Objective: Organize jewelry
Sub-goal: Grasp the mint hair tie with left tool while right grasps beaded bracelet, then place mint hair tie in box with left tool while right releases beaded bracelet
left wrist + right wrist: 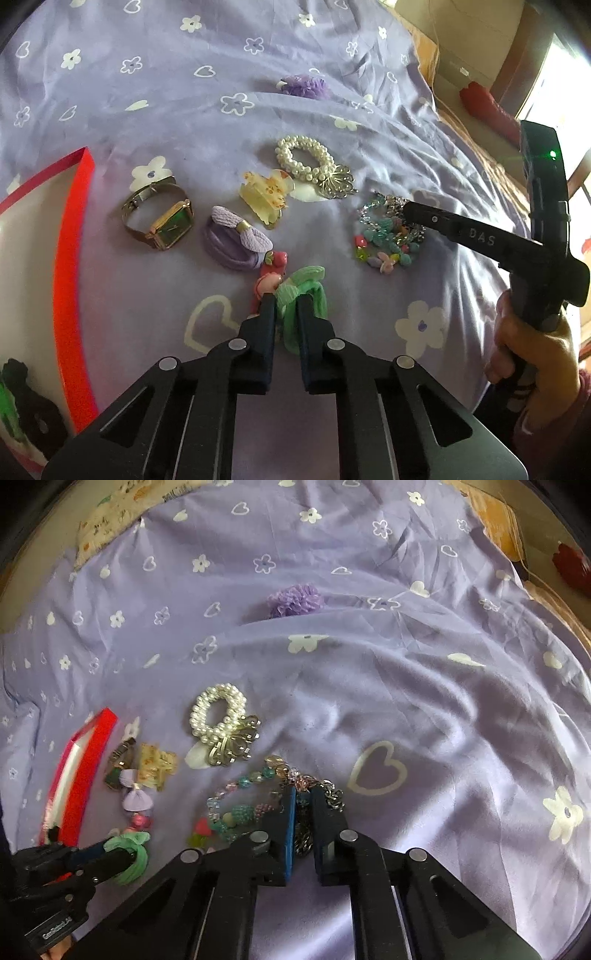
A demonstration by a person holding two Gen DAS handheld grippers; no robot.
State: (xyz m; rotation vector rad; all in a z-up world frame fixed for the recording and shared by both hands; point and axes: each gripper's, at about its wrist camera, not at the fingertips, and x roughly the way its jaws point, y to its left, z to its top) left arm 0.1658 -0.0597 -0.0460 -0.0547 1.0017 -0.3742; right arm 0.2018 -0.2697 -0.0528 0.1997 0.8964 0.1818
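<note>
We see a green hair tie (304,295) pinched upright beside a pink clip (271,275); a square-faced watch (162,218) lies near the red box (68,236). A pearl scrunchie (308,164) lies flat; a beaded chain tangle (258,801) sits below it.

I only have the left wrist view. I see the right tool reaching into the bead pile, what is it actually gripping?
Observer: The right gripper has its fingers closed around a silver chain beside the beaded bracelet.
Operator: Anything beyond the far edge of the sheet on the left?
Observer: Yes, a cream patterned pillow lies at the far left corner of the purple sheet.
Operator: And my own grip?
Observer: From the side, the left gripper pinches the green hair tie, with its loop hanging below the fingers.
</note>
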